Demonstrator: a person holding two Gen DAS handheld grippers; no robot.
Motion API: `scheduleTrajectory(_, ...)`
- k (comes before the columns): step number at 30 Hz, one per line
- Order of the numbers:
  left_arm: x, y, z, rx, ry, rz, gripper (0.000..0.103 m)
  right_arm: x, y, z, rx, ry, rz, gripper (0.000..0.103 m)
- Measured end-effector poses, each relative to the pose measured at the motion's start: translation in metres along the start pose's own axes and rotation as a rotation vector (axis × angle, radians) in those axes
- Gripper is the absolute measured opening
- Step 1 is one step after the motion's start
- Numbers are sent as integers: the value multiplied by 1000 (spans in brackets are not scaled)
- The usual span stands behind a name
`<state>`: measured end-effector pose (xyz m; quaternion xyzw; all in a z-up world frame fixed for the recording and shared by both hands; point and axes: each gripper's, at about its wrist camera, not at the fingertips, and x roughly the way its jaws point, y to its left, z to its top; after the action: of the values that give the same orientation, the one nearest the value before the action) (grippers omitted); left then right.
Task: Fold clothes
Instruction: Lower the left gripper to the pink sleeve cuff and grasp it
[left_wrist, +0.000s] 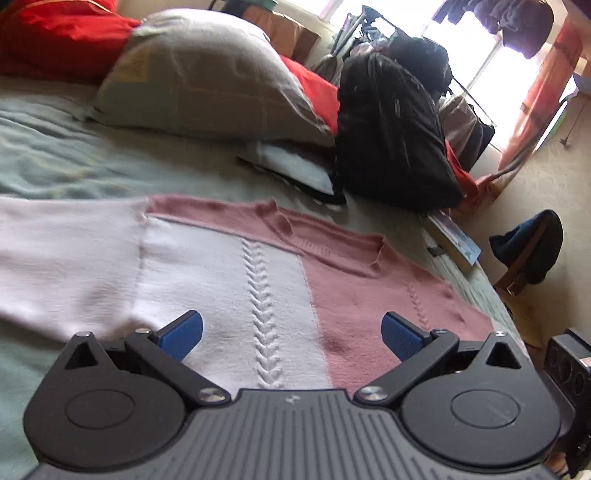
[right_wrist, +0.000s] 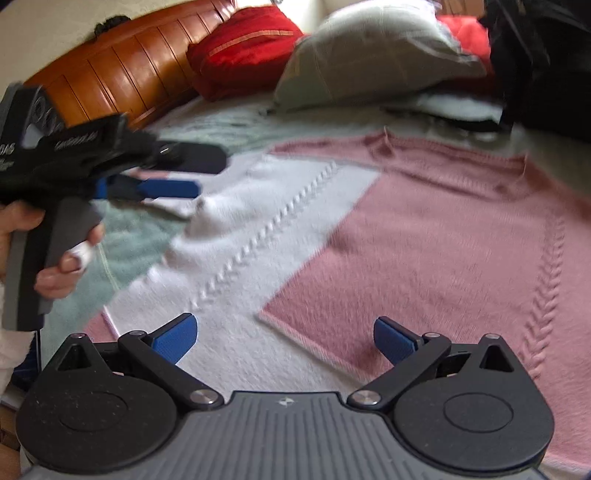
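Observation:
A pink and white knitted sweater (left_wrist: 280, 266) lies flat on the bed, neckline toward the pillows, with a cable pattern down its white panel. One white sleeve (left_wrist: 66, 258) stretches out to the left. My left gripper (left_wrist: 291, 334) hovers open over the sweater's lower part, nothing between its blue pads. In the right wrist view the sweater (right_wrist: 424, 229) fills the middle, and my right gripper (right_wrist: 284, 339) is open just above its hem. The left gripper (right_wrist: 207, 171) shows there too, held by a hand (right_wrist: 55, 273) over the white sleeve side, with its jaws apart.
The bed has a green blanket (left_wrist: 74, 155). A grey pillow (left_wrist: 207, 74), red pillows (left_wrist: 62, 33), a black bag (left_wrist: 391, 133) and a folded white item (left_wrist: 295, 166) lie beyond the sweater. A wooden headboard (right_wrist: 122, 70) is behind. The bed edge and floor (left_wrist: 546, 192) are to the right.

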<state>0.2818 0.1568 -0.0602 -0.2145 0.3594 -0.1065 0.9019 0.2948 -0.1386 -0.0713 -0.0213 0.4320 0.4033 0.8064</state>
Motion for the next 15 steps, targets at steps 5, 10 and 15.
scheduleTrajectory(5, 17, 25, -17, -50, 68, 79, 102, 1, -5, -4, 6, -11, 27, 103)
scheduleTrajectory(10, 4, 19, -31, 18, 95, 106, 102, 0, -11, -6, 21, -23, 55, 103)
scheduleTrajectory(15, -8, 4, -28, 45, 92, 79, 102, -1, -9, -8, 4, -27, 50, 103)
